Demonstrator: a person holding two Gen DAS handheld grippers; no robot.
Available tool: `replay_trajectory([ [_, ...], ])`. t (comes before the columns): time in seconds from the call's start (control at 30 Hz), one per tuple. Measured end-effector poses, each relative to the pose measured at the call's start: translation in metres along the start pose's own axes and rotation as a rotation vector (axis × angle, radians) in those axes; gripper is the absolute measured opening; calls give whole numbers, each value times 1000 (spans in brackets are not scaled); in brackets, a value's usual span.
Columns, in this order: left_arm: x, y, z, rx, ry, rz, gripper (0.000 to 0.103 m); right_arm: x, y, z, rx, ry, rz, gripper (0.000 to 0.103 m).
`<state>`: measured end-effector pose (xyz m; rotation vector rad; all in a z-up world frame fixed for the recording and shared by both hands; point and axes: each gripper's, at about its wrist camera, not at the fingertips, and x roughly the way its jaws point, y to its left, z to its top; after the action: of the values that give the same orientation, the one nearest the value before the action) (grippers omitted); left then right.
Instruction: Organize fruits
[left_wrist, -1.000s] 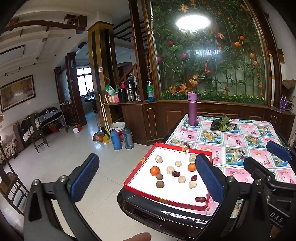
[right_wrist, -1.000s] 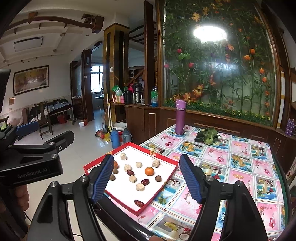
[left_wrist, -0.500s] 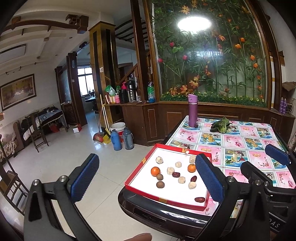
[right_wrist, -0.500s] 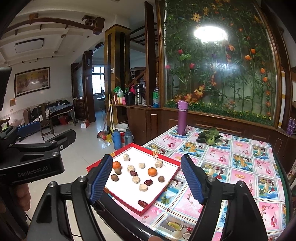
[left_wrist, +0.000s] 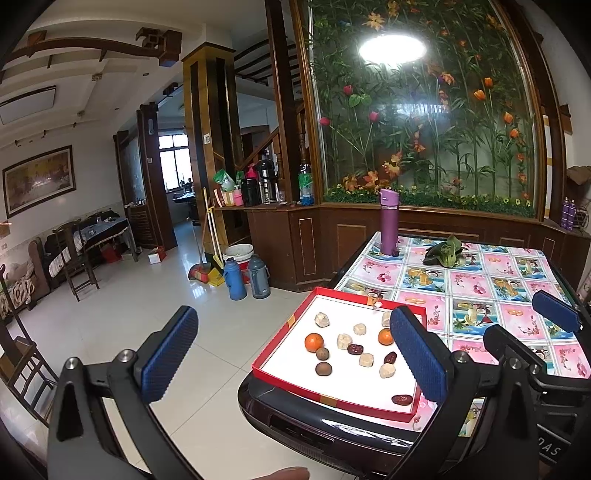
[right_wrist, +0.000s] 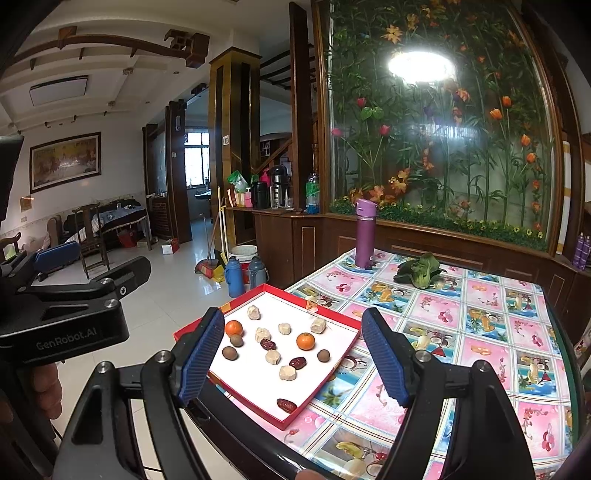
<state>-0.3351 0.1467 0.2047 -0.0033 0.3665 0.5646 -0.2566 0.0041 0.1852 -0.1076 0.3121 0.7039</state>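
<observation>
Nearest the cameras, the left gripper and the right gripper both hang with jaws spread wide and empty, held short of the table's near edge, probably so the person can survey the fruit before choosing a piece. Beyond them the red tray on the near corner of the table holds everything loose on its white floor: two tangerines, three red dates, three brown longans and six pale lumps, while farther back stand a purple flask and a leafy green.

Left gripper jaws apart, empty; red tray holds oranges, possibly dates.
</observation>
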Motion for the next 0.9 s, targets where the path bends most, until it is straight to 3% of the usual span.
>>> replay_trajectory([
  [0.9, 3, 4, -13, -12, 21, -7, 103, 2, 4, -1, -6, 7, 2, 77],
])
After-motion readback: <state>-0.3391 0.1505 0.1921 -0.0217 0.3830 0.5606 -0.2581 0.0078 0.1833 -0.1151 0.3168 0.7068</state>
